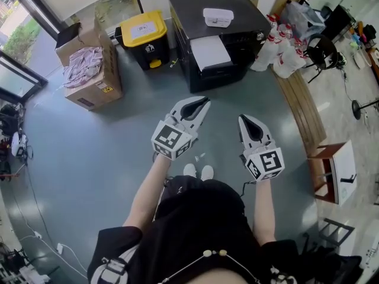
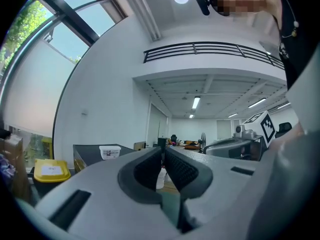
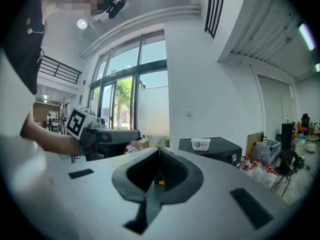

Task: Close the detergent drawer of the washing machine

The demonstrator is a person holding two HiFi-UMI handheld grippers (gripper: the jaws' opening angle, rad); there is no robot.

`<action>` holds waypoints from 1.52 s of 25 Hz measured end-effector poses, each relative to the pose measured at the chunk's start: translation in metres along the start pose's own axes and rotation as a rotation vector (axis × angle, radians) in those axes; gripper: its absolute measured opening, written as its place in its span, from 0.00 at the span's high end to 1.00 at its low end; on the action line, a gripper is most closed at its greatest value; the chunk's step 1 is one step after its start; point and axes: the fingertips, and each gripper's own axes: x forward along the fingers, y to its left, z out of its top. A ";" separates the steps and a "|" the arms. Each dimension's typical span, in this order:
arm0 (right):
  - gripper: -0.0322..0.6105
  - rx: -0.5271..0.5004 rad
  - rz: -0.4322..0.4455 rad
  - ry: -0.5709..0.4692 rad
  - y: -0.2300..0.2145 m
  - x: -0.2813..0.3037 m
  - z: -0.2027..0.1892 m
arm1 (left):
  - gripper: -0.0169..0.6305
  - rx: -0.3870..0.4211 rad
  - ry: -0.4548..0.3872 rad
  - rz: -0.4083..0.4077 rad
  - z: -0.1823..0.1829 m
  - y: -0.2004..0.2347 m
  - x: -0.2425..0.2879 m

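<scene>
- Closest under the head camera I see the person's black top (image 1: pixel 201 218), with both forearms (image 1: pixel 147 191) reaching forward over a grey-green floor (image 1: pixel 106 152).
- My left tongs (image 1: pixel 205 102) hang in the air, pointing roughly toward the washing machine (image 1: pixel 237 16). In the left gripper view the pads are only a thin crack apart, with nothing between them.
- My right tongs (image 1: pixel 243 119) hover just beside the left pair, pressed together and empty.
- Each pair carries a marker cube (image 1: pixel 172 141) at its rear end, next to the hand.
- That washing machine is a black box against the back wall. It stands well apart from both tongs, with bare floor between.
- On its near side the detergent drawer (image 1: pixel 210 52) shows as a white tray jutting toward me, pulled out and not pushed in.
- On top of the machine sits a small white tub (image 1: pixel 218 16) with a label.
- Just left of the machine stands a black bin (image 1: pixel 144 31) with a yellow lid. Further left is an open cardboard box (image 1: pixel 95 84) with pale cloth bundled inside.
- To the right of the machine, white bottles (image 1: pixel 278 52) with red caps cluster on the floor, near a wooden bench (image 1: pixel 302 108).
</scene>
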 end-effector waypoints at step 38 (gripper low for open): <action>0.80 -0.045 0.256 0.217 -0.165 0.188 -0.053 | 0.78 -0.066 0.342 -0.092 -0.127 0.132 0.167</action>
